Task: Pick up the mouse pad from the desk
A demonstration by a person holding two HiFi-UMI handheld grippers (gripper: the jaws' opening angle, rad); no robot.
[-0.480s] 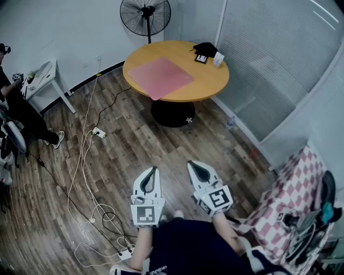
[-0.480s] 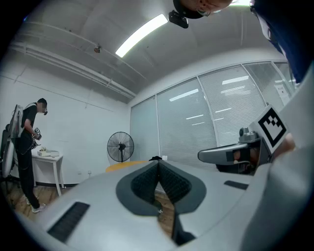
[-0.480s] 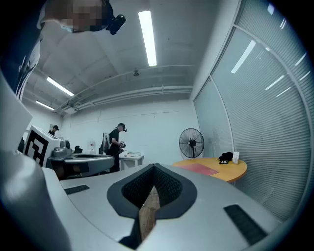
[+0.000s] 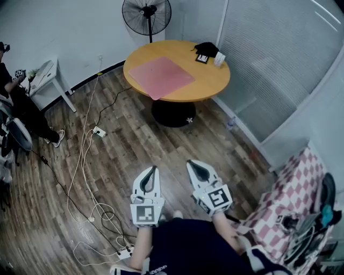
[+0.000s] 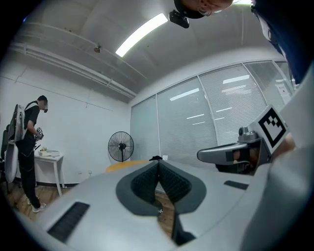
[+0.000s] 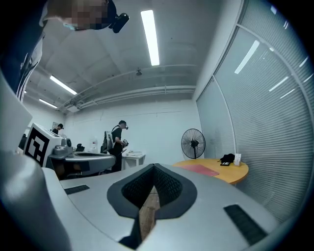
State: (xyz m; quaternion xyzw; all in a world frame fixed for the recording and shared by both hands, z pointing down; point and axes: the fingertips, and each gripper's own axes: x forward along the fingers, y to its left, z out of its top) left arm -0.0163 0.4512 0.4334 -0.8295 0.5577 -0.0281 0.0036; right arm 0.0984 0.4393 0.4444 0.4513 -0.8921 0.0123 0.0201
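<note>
Left gripper (image 4: 153, 172): jaws shut, nothing in them. Right gripper (image 4: 191, 164): same, pads together, empty. Both sit level over the wood floor (image 4: 134, 139), well short of the round desk (image 4: 212, 80). The pink mouse pad (image 4: 161, 77) lies flat on the desk's near side, one corner at the rim. Looks thin, light, floppy, probably grippy underneath. I'd pinch that rim corner and peel it up.

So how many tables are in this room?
2: a round wooden table by the fan, and a small white table at the far left. The checked cloth at the right may cover another.
</note>
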